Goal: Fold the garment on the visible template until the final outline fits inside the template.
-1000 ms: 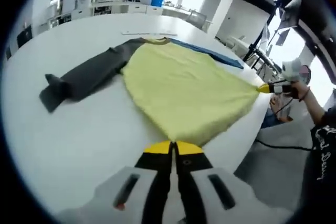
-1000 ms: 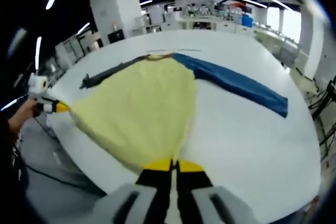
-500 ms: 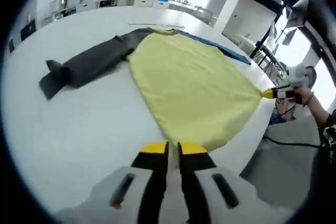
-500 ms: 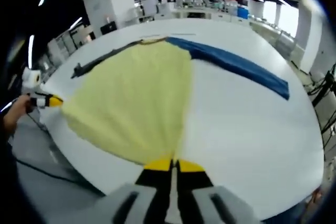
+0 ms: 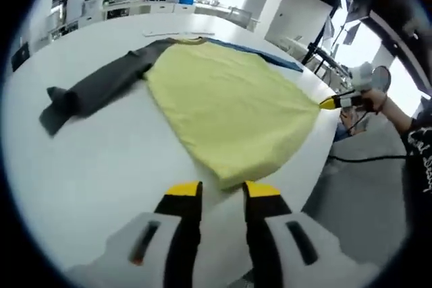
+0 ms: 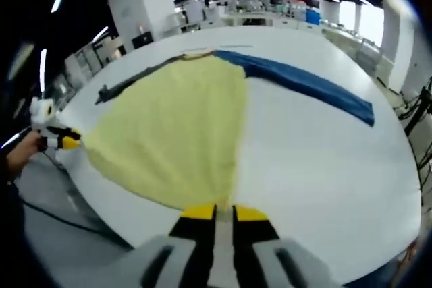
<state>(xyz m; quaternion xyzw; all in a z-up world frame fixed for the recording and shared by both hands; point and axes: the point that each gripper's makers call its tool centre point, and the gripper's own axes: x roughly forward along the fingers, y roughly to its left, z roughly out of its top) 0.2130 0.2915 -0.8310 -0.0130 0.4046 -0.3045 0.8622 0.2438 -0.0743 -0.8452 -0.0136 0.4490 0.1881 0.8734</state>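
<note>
The white table [image 5: 101, 160] is covered across its middle by the garment [image 5: 229, 109], whose yellow body reaches the near edge. Bare tabletop is left on the left gripper's side between the grey sleeve [image 5: 94, 89] and the near edge, and a wide bare stretch is seen in the right gripper view between the yellow body and the blue sleeve [image 6: 304, 85]. Nothing is seen standing on the bare tabletop. Beyond the table edge, a cable [image 5: 364, 160] is laid across the floor.

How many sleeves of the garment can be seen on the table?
2: a grey sleeve stretched out on one side of the yellow body, a blue sleeve on the other.
</note>
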